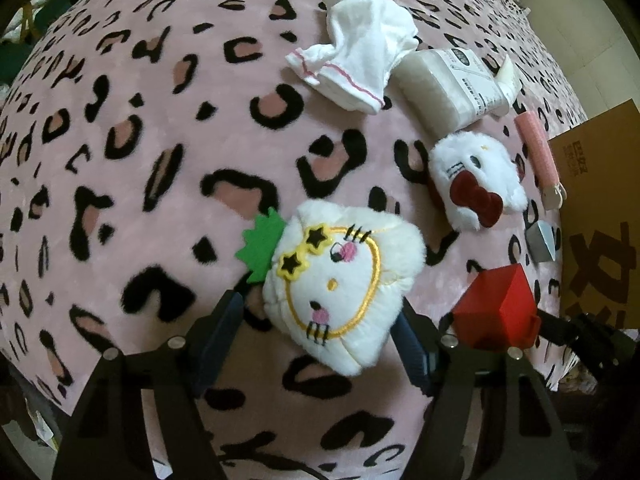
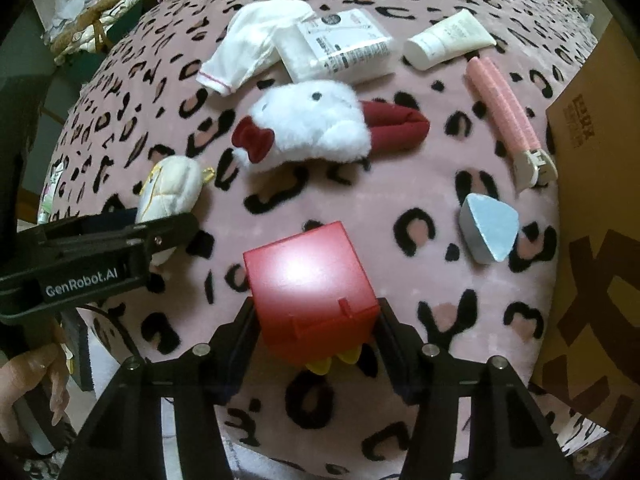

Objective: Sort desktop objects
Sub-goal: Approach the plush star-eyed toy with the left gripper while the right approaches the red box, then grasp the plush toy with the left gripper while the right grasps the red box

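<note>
Yellow bits point(image 2: 328, 365) half hidden under red box point(image 2: 312, 292)

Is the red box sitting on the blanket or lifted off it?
Cannot tell for sure. The red box sits clamped between the right gripper fingers, tilted, with the blanket close beneath; contact underneath is hidden.
</note>
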A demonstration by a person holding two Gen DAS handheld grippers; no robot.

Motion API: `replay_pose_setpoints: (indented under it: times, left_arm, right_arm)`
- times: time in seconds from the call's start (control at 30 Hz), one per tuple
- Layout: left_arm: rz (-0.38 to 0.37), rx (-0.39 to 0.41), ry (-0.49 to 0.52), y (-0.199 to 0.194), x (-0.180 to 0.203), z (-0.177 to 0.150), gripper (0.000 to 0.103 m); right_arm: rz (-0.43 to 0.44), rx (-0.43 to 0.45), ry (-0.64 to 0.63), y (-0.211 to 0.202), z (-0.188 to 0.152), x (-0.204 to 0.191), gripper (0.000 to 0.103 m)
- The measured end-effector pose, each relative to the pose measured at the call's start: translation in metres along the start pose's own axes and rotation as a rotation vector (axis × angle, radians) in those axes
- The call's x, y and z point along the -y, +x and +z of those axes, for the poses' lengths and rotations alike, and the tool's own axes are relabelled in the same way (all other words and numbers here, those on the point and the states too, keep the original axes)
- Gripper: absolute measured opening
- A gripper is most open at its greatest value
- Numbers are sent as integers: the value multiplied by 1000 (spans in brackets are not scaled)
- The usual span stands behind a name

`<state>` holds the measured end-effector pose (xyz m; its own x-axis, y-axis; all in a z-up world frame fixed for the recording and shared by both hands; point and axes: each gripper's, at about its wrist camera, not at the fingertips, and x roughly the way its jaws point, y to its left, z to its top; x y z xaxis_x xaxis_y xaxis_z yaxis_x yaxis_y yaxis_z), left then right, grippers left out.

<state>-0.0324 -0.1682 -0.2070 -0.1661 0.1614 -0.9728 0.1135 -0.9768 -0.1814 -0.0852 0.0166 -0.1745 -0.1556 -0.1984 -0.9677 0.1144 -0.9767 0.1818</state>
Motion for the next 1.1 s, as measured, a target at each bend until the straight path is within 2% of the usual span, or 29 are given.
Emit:
replay_pose_setpoints:
  times: [0.07,0.17,0.23,0.3,0.43,0.57,0.77,0.93,1.1]
  left_arm:
    - [0,-4,27,-2,1,-18,73]
    - [4,-10,23,5,13,-11,73]
    - [4,-15,21,2,5,-17,73]
    - [4,-17,22,-1,-1,-21,73]
    - [4,-22,22,3,1,-18,74]
    - [8,-25,28,5,2,-17,73]
    - [36,-12,43,3,6,-18,73]
    - [89,14,68,-8,10,-21,73]
    - [93,28,69,-18,10,-25,73]
  right_arm:
    - [-2,7,-8,-3,0,-4,58]
    - [10,3,-15,5,1,-5,58]
    - [12,-9,-22,9,-4,-12,58]
    - [5,-16,-31,3,-41,-4,58]
    - [-10,-49,-46,19,-34,-8,58]
    - [-6,-27,-34,19,-32,-9,56]
    - [-21,-1,-45,8,-35,-14,56]
    - [-7,10,-27,-4,-38,-14,56]
    - [1,28,-16,-16,-40,-17,56]
